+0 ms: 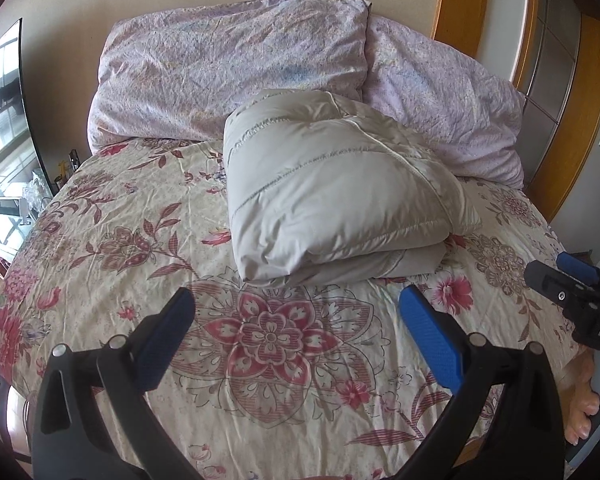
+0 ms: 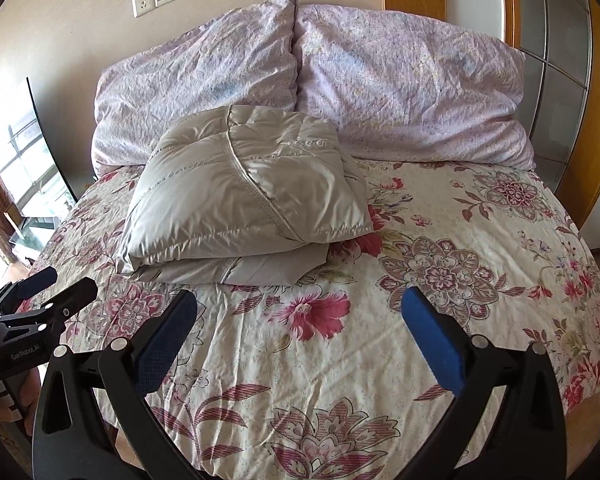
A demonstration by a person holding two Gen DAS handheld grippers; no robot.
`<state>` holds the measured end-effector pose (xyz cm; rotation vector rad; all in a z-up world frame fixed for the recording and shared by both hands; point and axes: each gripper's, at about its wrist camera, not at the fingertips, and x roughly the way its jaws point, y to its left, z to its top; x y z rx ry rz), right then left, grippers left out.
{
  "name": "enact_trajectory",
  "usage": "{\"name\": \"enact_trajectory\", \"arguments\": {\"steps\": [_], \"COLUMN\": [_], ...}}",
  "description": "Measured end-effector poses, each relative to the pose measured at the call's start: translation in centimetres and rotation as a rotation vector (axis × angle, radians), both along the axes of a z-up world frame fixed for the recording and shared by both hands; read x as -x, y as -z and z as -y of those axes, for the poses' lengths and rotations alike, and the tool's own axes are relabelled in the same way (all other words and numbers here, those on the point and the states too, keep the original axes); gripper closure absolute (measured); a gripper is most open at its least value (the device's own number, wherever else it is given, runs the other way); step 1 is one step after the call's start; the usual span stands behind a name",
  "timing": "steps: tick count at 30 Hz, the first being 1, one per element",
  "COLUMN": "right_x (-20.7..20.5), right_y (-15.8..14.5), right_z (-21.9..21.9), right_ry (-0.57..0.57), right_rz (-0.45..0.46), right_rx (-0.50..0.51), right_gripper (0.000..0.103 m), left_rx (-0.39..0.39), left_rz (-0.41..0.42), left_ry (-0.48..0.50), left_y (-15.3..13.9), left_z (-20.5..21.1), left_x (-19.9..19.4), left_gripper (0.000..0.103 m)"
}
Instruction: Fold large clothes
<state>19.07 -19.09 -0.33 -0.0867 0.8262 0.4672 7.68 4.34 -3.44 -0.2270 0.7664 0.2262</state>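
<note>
Left wrist view shows the left gripper (image 1: 296,304) spread wide and empty above the floral bedsheet (image 1: 140,216), with the folded grey padded jacket (image 1: 332,184) lying mid-bed just before the lilac pillows (image 1: 228,64), and bare toes (image 1: 580,412) at the bed's edge. Right wrist view shows the right gripper (image 2: 300,306) equally wide and empty, plus a wall socket (image 2: 142,5).
</note>
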Motion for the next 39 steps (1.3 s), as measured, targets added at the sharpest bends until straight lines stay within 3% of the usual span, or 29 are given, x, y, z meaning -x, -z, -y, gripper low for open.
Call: {"name": "enact_trajectory", "arguments": {"steps": [11,19,39], "right_x": [1.1,2.1,2.1], "right_y": [-0.5,-2.0,-1.8], "right_z": [0.2,0.4,0.3], "right_ry": [-0.020,-0.024,-0.022], "right_rz": [-0.054,-0.033,-0.064], "right_rx": [-0.006,-0.002,0.001], "right_gripper": [0.001,0.001,0.001], "left_rx": [0.059,0.026,0.021], "left_rz": [-0.014,0.011,0.000], "left_ry": [0.003,0.033,0.040], "left_y": [-1.1,-3.0,-3.0], "left_z": [-0.3,1.1,1.3], "left_x": [0.9,1.8,1.9], "left_gripper": [0.002,0.002,0.002]}}
